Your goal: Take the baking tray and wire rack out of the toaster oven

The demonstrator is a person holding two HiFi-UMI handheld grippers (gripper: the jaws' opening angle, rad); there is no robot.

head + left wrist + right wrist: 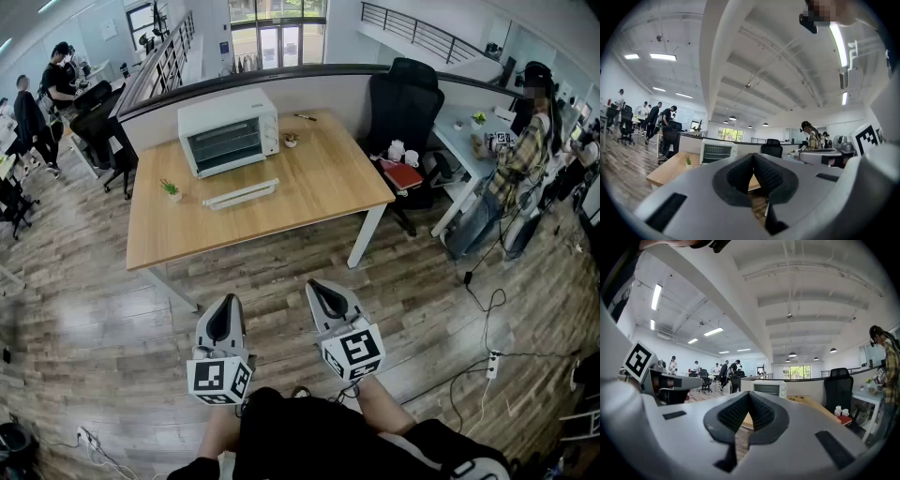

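Head view: approach, well short of the table (309,202)
Left gripper (225,303) and right gripper (320,287) closed, empty; oven (228,130) on table, door shut, tray and rack presumably inside; open door first

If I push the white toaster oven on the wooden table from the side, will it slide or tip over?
It would probably slide rather than tip: the toaster oven looks wide and low and rests flat on the table. It is a bulky box, so it is likely heavy to shift. Its door looks closed, so nothing should swing.
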